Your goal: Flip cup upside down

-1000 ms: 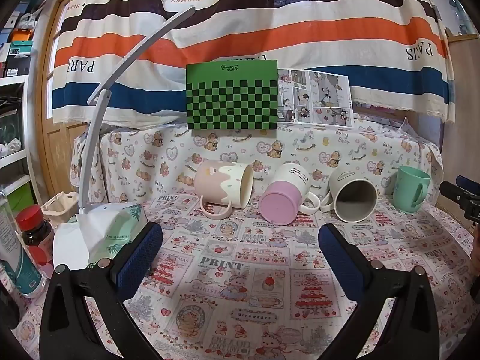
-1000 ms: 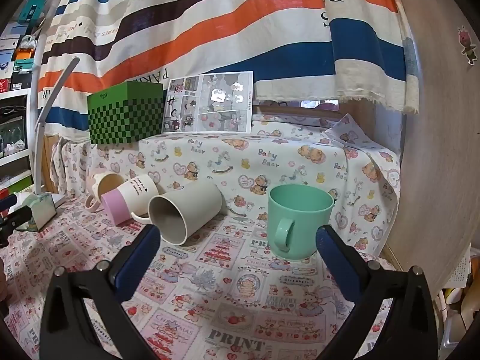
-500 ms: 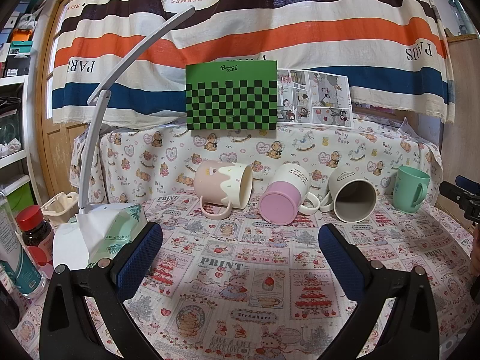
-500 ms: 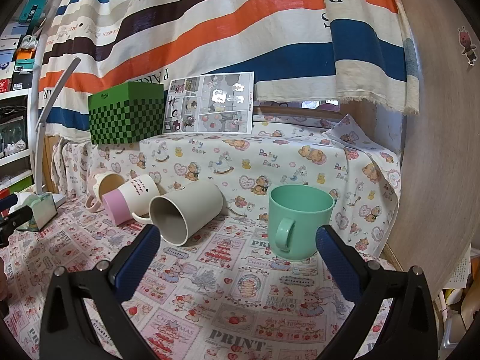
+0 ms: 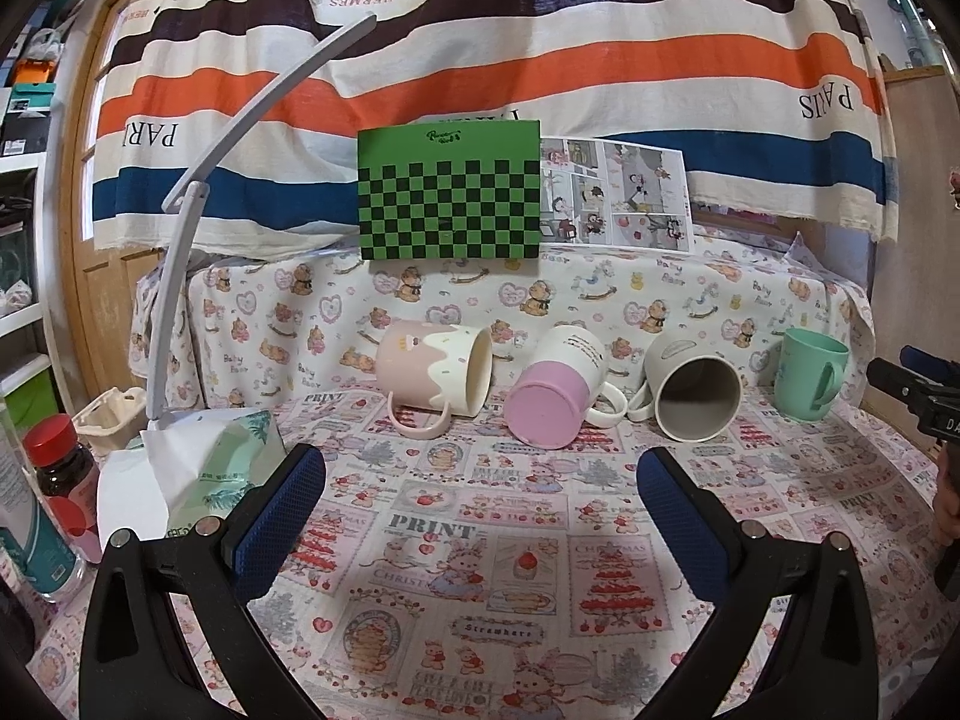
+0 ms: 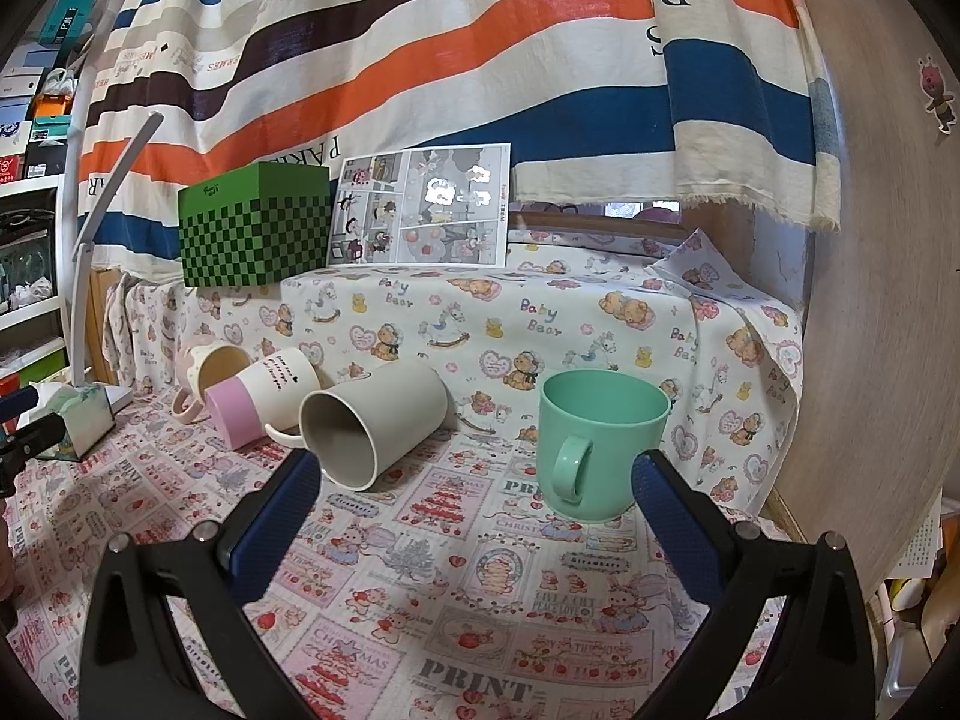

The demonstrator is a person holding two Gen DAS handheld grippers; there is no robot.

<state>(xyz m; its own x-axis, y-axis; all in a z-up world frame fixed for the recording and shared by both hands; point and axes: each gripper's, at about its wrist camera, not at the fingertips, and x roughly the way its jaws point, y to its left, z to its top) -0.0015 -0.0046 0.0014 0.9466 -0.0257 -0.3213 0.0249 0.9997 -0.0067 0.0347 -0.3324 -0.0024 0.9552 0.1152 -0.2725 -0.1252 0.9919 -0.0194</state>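
My right gripper [image 6: 477, 483] is nearest the work, its jaws wide apart and empty, low over the printed tablecloth [image 6: 456, 594]. My left gripper [image 5: 480, 480] is likewise spread open and holding nothing, further to the left.

Just past my right fingertips stands the green cup [image 6: 597, 441], upright, mouth up, handle turned toward me, on the right side of the table. It is the only cup standing, so I judge it is the one to flip.

The risks, as I see them: the handle faces me, so if I close across it rather than on the wall or rim, the cup may twist in the pads. The cloth is soft and could drag or bunch when I set the rim down. To the left, close beside it, lies the white mug [image 6: 372, 429] on its side, mouth toward me; a wide swing during the turn could knock it rolling into the pink-based mug [image 6: 264, 396] and the pink-and-cream mug [image 6: 207, 375] beyond. The cloth-draped ledge [image 6: 540, 312] behind leaves little room at the far side.

Against a second ago, almost nothing differs: both grippers have barely shifted, and no cup has moved.
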